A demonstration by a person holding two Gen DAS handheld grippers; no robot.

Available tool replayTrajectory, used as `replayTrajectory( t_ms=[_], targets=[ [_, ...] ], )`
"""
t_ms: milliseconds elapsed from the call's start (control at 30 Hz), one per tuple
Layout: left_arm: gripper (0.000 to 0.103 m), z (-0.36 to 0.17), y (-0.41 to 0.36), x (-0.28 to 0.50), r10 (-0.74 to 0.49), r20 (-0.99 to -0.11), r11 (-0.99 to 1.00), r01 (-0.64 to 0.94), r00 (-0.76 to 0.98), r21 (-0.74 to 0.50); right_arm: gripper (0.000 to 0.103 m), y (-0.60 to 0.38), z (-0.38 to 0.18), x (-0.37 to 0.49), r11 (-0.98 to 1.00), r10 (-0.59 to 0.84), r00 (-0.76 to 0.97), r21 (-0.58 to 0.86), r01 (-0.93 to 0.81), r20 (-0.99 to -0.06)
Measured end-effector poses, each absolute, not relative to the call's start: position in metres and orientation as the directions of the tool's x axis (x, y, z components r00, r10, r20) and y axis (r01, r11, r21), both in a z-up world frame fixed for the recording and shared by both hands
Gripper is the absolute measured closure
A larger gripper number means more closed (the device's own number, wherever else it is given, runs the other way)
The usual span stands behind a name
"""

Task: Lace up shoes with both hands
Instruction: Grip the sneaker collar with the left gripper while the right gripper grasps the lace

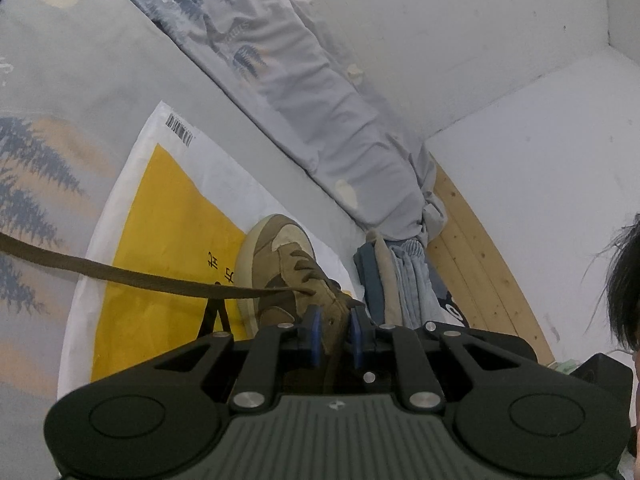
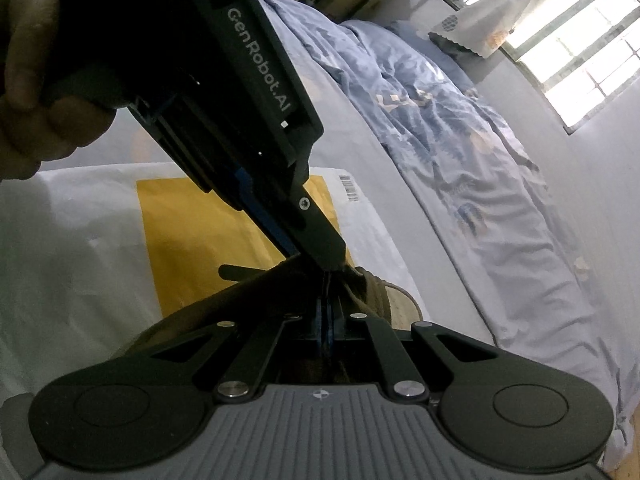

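Shoe on the bed, both grippers at its collar

Left wrist view: brown suede shoe (image 1: pixel 288 268) sits on a white-and-yellow bag (image 1: pixel 160 216) spread on the bed (image 1: pixel 80 80), toe pointing away. The left gripper (image 1: pixel 335 330) has its blue pads narrowly apart, closed on the brown material at the shoe's collar. A flat brown lace (image 1: pixel 120 276) runs taut from an eyelet out past the left edge of the picture. A rumpled blue patterned quilt (image 1: pixel 320 112) lies along the wall, folded clothes (image 1: pixel 392 276) beside the shoe, dark hair (image 1: pixel 624 280) at the right edge.

Right wrist view: the right gripper (image 2: pixel 328 312) has its pads pressed together; whether the lace is pinched between them cannot be told in the shadow. The left gripper's black body (image 2: pixel 248 92) crosses diagonally, held by a hand (image 2: pixel 36 72), its tip down at the shoe (image 2: pixel 380 292). The bag (image 2: pixel 192 232) lies underneath, the quilt (image 2: pixel 460 140) beyond, a window (image 2: pixel 580 52) at upper right.
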State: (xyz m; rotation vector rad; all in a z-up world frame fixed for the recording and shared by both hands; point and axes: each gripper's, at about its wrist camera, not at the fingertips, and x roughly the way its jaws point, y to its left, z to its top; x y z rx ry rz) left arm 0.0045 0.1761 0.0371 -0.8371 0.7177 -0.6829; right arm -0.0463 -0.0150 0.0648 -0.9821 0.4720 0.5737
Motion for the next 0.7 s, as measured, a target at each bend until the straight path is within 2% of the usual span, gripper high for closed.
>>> replayTrajectory(
  t_ms=[700],
  targets=[
    [0.091,0.049,0.164,0.002,-0.748,-0.326,0.566,0.298,0.578,-0.769,0.101,-0.009,0.067,-0.041,0.384,0.199,0.766,-0.670,-0.635,-0.612]
  ],
)
